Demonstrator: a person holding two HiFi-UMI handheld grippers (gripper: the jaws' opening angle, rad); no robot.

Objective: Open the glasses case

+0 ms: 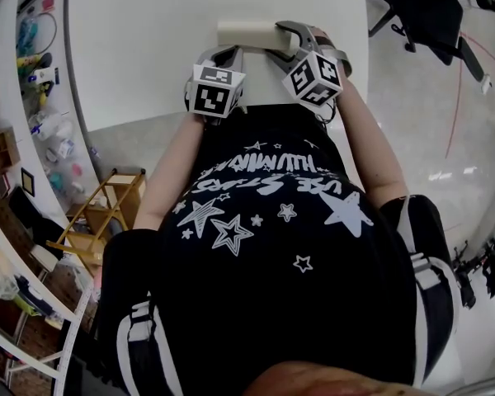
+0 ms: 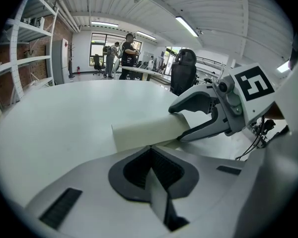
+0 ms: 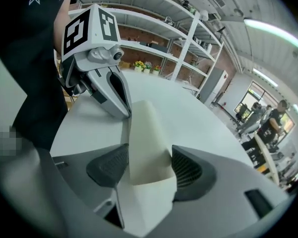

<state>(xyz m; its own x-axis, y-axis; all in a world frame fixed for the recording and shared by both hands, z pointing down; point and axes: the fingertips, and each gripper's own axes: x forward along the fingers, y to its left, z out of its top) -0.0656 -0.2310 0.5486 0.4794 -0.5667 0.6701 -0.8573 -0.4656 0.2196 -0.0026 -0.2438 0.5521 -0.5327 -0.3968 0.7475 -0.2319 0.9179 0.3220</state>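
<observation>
A person's black shirt with white stars (image 1: 272, 246) filled the lower part of the head view. Beyond it, toward 12 o'clock, a cream glasses case (image 1: 246, 34) lay on a white table (image 1: 148, 40), its length running from 9 to 3 o'clock. The right gripper (image 1: 285, 35) stood at the case's 3 o'clock end with its jaws spread wide, one on each side of that end. In the right gripper view, the case sat between the dark ribbed pads (image 3: 107, 165), which lay close beside it without visibly pressing in. The left gripper (image 1: 231, 54) sat at the case's 6 o'clock side, jaws closed together on nothing, tips seemingly touching the case's long edge.
</observation>
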